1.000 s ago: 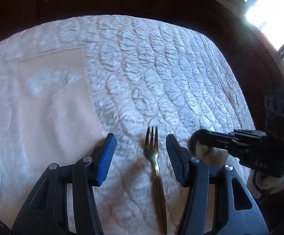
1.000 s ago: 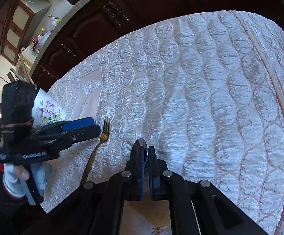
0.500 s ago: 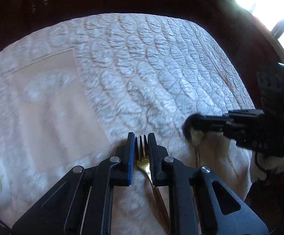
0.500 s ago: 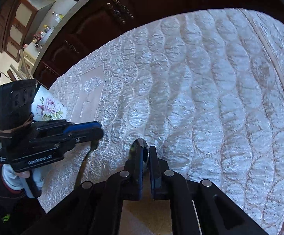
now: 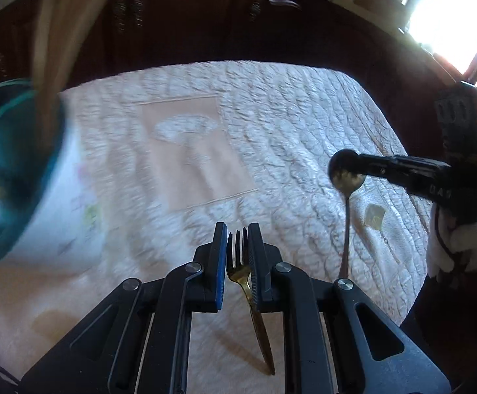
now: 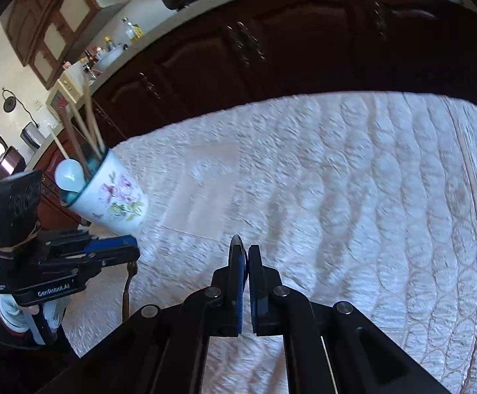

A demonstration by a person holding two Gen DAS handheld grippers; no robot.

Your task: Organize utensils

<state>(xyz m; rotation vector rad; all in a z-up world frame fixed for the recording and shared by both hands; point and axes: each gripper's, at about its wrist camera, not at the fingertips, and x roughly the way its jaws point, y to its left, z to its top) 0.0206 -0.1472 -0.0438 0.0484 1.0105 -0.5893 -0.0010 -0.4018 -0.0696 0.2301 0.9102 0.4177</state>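
My left gripper (image 5: 237,246) is shut on a gold fork (image 5: 238,264), tines forward, handle hanging down over the white quilted cloth (image 5: 287,124). My right gripper (image 6: 244,256) is shut on a gold spoon (image 5: 347,177); its bowl sticks out past the fingertips and its handle hangs down. A floral white cup (image 6: 113,197) with a teal inside holds wooden chopsticks (image 6: 89,121) and a white spoon (image 6: 69,172). The cup (image 5: 11,170) looms blurred at the far left of the left wrist view. The left gripper (image 6: 120,251) sits just below the cup in the right wrist view.
Dark wooden cabinets (image 6: 271,42) run behind the table, with a cluttered counter above. A plain embroidered panel (image 5: 192,151) lies in the cloth's middle. A small yellowish stain (image 5: 374,217) marks the cloth at right. Bright window (image 5: 448,10) at far right.
The left gripper closed on the fork and lifted it off the cloth, swinging left toward the cup. The right gripper rose with the spoon, and the cup came into view.
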